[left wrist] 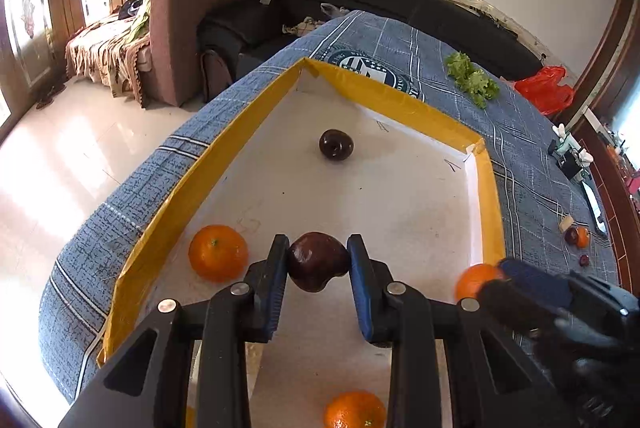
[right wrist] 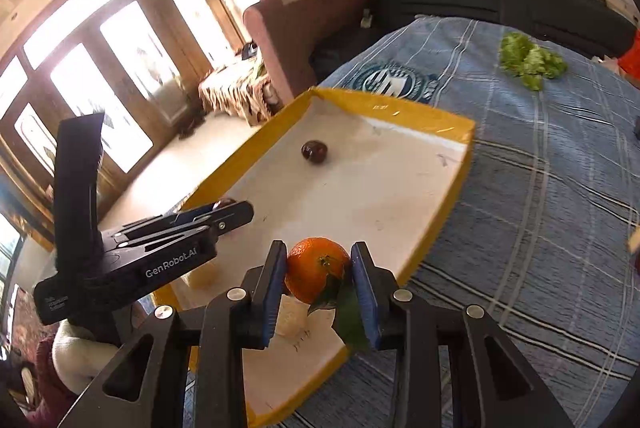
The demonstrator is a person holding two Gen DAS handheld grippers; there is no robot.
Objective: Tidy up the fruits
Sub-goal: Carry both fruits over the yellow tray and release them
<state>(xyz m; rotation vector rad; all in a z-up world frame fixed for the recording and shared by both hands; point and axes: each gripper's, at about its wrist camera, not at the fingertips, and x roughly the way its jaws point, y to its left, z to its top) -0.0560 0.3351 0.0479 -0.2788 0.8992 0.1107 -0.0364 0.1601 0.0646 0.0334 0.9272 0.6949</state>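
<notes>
Over tray [left wrist: 256, 116]: left tool [left wrist: 318, 260] clamps dark plum; right tool [right wrist: 319, 270] clamps orange, leaf half-hidden.

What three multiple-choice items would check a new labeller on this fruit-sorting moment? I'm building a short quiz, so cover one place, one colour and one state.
1. Where does the loose dark fruit lie?
A. On the white floor of the yellow-rimmed tray
B. On the blue cloth beside the lettuce
C. On the brown armchair

2. What colour is the fruit in the right gripper?
A. Green
B. Orange
C. Dark red

3. What state is the left gripper in?
A. Wide open and empty
B. Shut on a leaf of lettuce
C. Shut on a dark red fruit

Answers:
1 A: the loose fruit sits alone on the tray floor, toward its far end.
2 B: an orange mandarin with green leaves sits between the blue pads.
3 C: both pads press the sides of the dark red fruit.
</notes>
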